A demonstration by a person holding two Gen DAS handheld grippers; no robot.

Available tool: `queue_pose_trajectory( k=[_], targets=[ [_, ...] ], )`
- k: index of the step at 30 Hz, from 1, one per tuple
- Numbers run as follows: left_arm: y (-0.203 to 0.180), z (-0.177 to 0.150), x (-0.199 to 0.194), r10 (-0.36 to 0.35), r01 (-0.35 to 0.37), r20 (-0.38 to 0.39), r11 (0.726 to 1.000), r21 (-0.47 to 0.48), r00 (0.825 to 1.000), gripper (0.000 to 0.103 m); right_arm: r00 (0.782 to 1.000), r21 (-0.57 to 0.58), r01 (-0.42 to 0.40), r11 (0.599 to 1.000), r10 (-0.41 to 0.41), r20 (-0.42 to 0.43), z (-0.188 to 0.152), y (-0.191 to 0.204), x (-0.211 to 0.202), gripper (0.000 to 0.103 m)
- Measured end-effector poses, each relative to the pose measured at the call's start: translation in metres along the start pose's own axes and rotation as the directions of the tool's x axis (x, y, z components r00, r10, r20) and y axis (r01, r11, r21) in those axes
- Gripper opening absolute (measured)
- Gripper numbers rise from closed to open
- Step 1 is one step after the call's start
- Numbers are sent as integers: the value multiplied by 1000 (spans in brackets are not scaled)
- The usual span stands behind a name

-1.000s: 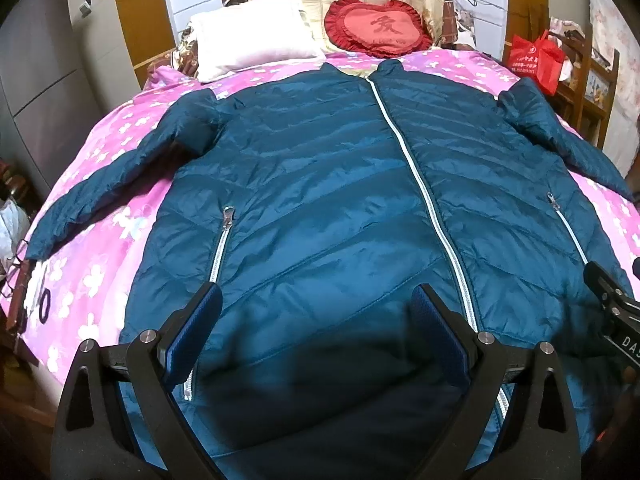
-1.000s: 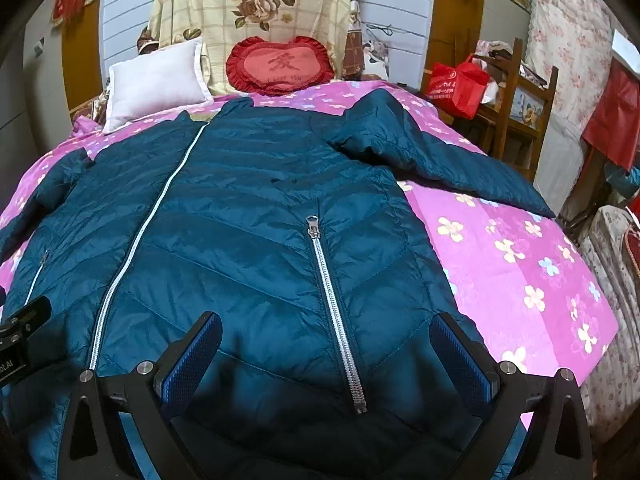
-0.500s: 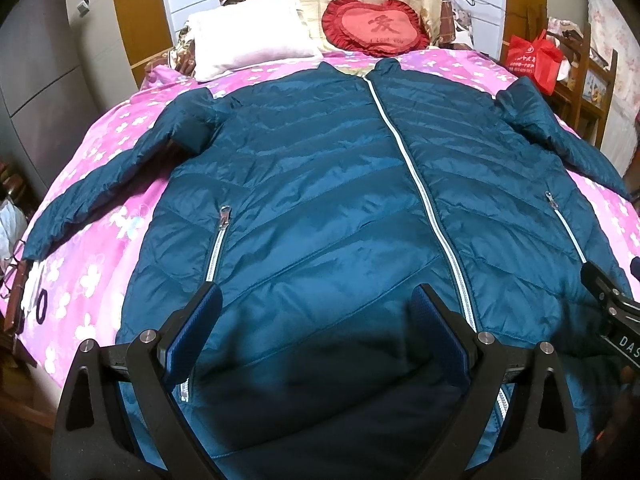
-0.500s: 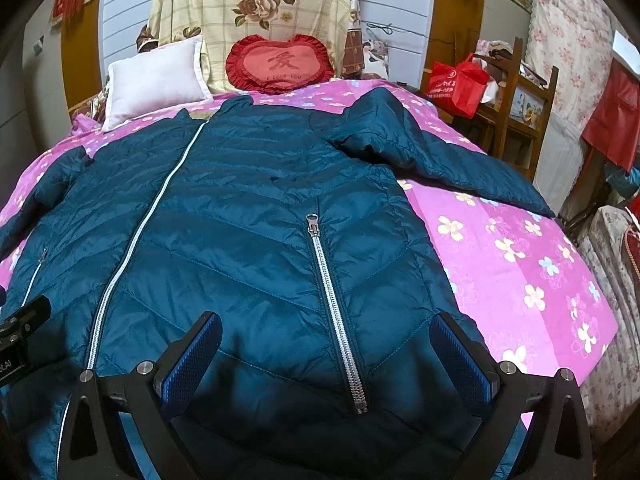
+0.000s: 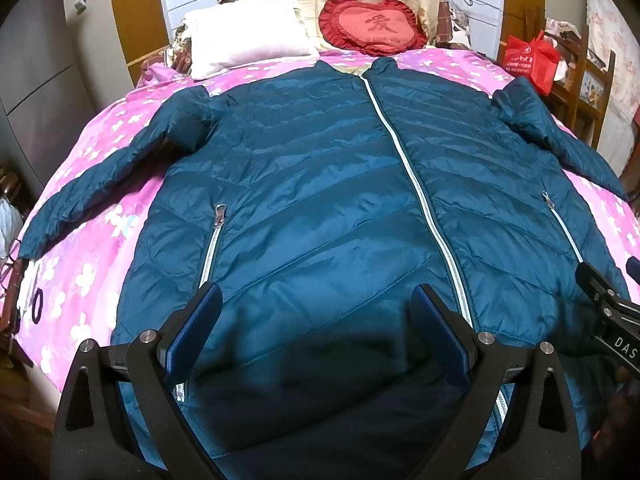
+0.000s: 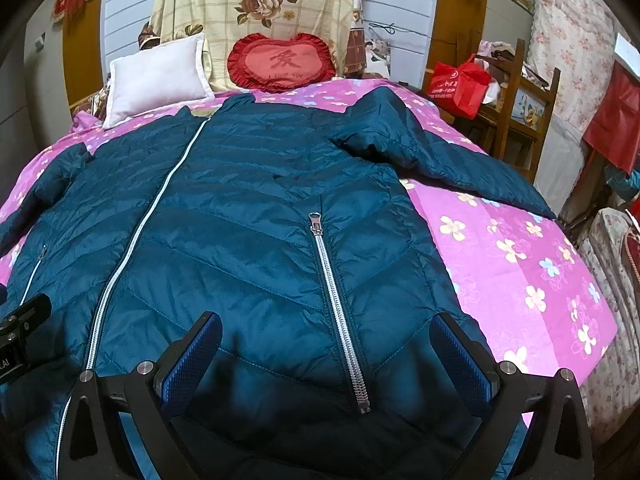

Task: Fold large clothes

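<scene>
Garment: a teal quilted jacket (image 5: 320,208) lies front-up and zipped on the bed (image 6: 520,272), collar toward the pillows, hem toward the person.
Sleeves: both are spread outward; the left sleeve (image 5: 100,184) runs across the pink floral cover toward the bed's edge, and the right sleeve (image 6: 440,160) angles out to the other side. Neither is folded in.
Body panels: flat, with the centre zipper (image 5: 416,188) straight from collar to hem and both pocket zippers showing; no crease or overlap is visible.
Left gripper (image 5: 316,320): jaws spread wide, nothing between the blue pads, poised above the lower front between the left pocket zipper and the centre zipper.
Right gripper (image 6: 328,350): also wide apart and empty, above the lower front, straddling the right pocket zipper (image 6: 336,300).
Contact: the fingertips appear to hover over the fabric, though the fisheye view near the hem is dark, so a light touch cannot be ruled out.
Done so far: the jacket is laid out and smoothed, ready for folding.
Left to do: by my judgement everything of the fold itself, sleeves brought across the body, sides turned in, then hem taken up toward the collar.
Background: a white pillow (image 5: 248,32) and a red heart cushion (image 5: 372,26) sit beyond the collar, clear of the jacket.
</scene>
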State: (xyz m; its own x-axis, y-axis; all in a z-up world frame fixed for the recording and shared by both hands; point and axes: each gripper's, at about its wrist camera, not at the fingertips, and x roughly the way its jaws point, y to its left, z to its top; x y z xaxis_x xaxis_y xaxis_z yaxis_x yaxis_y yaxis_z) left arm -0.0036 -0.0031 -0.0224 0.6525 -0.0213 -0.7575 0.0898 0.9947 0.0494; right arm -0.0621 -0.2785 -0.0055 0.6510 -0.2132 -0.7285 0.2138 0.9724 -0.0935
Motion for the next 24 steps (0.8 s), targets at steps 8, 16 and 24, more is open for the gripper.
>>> queue_pose_trajectory(
  k=[8, 16, 24],
  targets=[
    [-1, 1, 2, 0, 0, -2, 1000, 7, 1000, 96, 1000, 0, -3, 1000, 3, 5, 0, 0, -1, 103],
    [15, 13, 0, 34, -33, 20, 999, -38, 999, 96, 999, 21, -22, 1000, 22, 36, 0, -5, -8, 103],
    [40, 40, -3, 66, -64, 81, 997, -34, 994, 96, 978, -42, -32, 999, 41, 206, 8, 1, -38, 103]
  ],
)
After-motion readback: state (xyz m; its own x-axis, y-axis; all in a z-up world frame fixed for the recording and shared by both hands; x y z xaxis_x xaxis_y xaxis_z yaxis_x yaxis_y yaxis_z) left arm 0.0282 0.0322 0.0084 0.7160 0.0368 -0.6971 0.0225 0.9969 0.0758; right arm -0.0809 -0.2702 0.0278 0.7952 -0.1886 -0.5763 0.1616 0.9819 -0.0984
